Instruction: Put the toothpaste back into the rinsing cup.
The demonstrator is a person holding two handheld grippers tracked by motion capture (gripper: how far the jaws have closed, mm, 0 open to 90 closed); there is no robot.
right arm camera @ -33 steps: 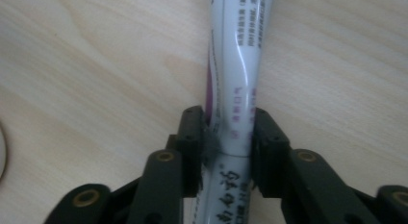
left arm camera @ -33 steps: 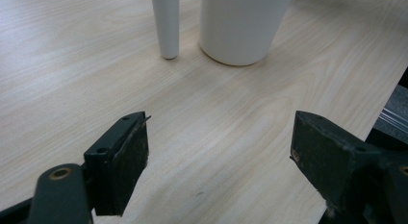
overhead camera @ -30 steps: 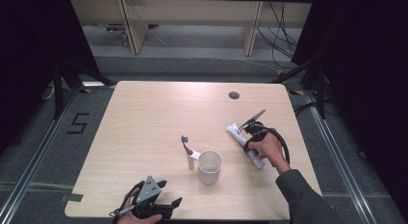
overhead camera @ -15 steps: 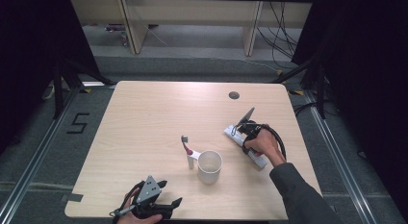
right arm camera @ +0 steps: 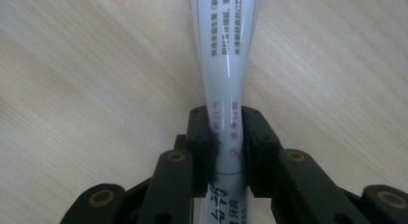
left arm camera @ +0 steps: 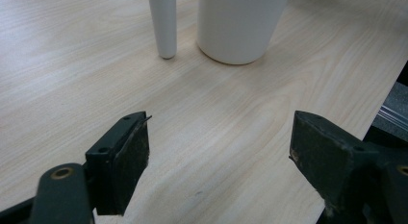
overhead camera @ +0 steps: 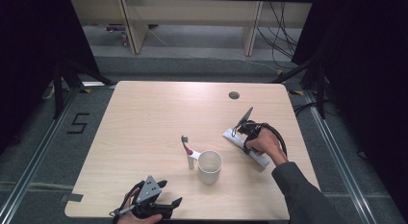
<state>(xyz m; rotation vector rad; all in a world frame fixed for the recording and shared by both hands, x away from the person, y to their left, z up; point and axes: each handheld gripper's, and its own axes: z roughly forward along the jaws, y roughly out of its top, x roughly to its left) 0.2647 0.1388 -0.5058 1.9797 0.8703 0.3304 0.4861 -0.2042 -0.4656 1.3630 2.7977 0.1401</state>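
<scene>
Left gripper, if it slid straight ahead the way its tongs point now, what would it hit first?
Probably the white cup, which sits ahead of the open left gripper across bare table. The toothbrush handle stands just left of that line, at about the same depth, so it could be touched first.

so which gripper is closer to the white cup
Left. The left gripper sits open at the table's near edge, just short of the white cup. The right gripper is farther off to the cup's right, shut on the toothpaste tube.
</scene>
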